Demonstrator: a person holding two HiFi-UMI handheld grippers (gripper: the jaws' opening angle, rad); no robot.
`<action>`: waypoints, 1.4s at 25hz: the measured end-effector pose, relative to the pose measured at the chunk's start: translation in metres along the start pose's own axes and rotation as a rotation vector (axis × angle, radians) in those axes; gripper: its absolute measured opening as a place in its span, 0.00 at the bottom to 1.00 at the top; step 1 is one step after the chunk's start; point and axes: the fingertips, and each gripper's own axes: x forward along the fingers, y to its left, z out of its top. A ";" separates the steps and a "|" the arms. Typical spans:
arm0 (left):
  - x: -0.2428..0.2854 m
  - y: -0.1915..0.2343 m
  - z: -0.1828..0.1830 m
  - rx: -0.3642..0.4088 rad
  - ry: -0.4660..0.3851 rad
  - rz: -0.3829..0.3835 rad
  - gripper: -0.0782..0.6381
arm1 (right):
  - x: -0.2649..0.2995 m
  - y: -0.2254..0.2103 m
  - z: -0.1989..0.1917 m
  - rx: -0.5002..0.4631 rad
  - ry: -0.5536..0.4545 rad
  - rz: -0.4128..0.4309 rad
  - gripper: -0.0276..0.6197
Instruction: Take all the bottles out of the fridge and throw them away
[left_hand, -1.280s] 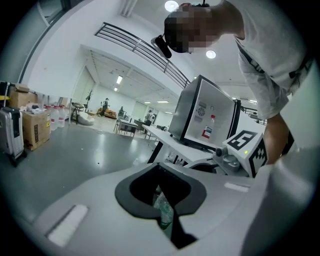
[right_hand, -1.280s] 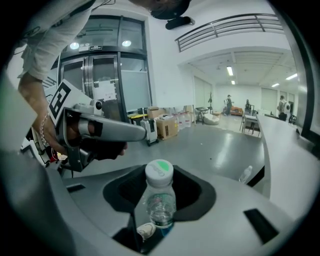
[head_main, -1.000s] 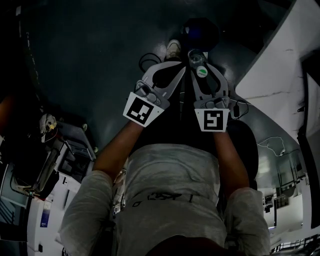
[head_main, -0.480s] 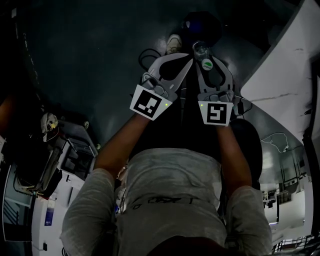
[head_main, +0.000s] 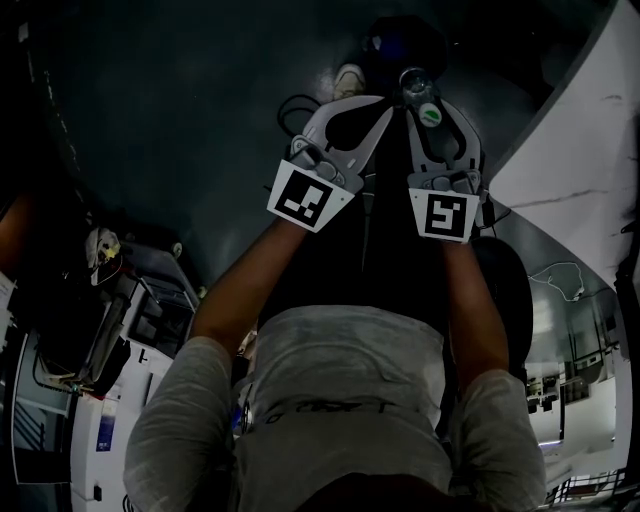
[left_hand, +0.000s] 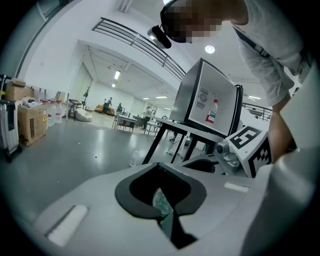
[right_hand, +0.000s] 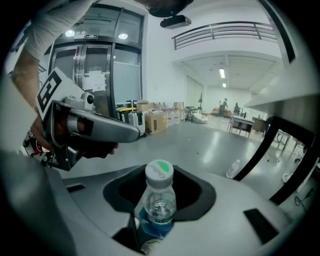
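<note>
The right gripper has its fingers spread wide and pressed on a clear water bottle. The bottle stands upright in the dark padded hollow between them, its white cap poking above the fingers and its blue label down in the gap. The left gripper is just beside it, fingers all but together, pinching what looks like a thin scrap of clear plastic — I cannot tell what it is. A second bottle lies on the grey floor near the black table that carries the fridge — well apart from both grippers.
</note>
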 end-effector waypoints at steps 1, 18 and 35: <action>0.002 -0.001 -0.002 0.001 0.000 -0.001 0.12 | 0.001 -0.001 -0.001 -0.002 -0.003 -0.002 0.29; 0.005 -0.011 -0.003 -0.011 -0.013 -0.018 0.12 | 0.001 -0.010 0.003 -0.004 -0.044 -0.025 0.29; -0.030 -0.016 0.077 -0.048 -0.075 0.021 0.12 | -0.041 0.003 0.104 0.099 -0.156 0.021 0.20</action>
